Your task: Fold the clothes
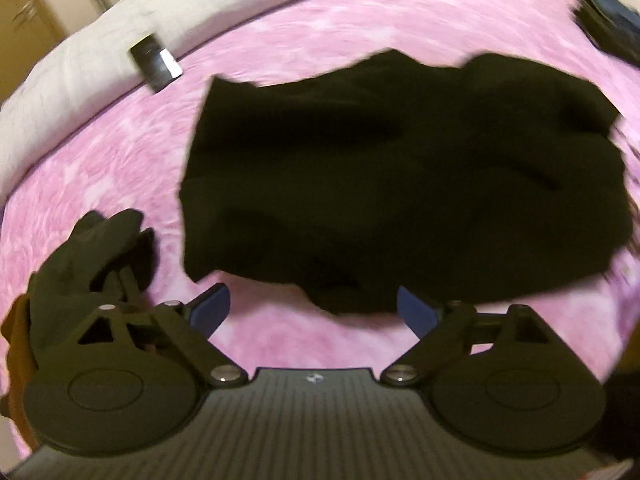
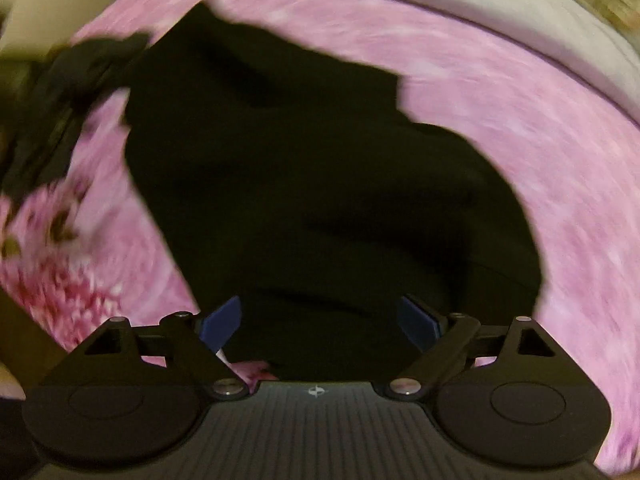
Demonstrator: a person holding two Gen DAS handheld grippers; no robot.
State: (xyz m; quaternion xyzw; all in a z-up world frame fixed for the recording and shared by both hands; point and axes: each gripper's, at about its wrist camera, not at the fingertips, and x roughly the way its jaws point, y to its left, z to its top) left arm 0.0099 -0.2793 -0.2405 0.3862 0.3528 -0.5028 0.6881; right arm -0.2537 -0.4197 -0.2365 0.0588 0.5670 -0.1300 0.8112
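A black garment [image 1: 400, 184] lies spread and rumpled on a pink bedspread [image 1: 100, 160]. My left gripper [image 1: 314, 310] hovers open just short of the garment's near edge, its blue pads [image 1: 212, 308] holding nothing. In the right wrist view the same black garment [image 2: 320, 184] fills the middle. My right gripper [image 2: 320, 320] is open above the cloth's near part, with the blue pads [image 2: 418, 320] apart and empty. Both views are blurred by motion.
A gloved hand [image 1: 92, 252] shows at the lower left of the left wrist view. A small dark rectangular object [image 1: 156, 62] rests by the white bedding [image 1: 60, 88]. A dark item [image 1: 612, 20] sits far right. The other gripper [image 2: 60, 92] appears blurred at left.
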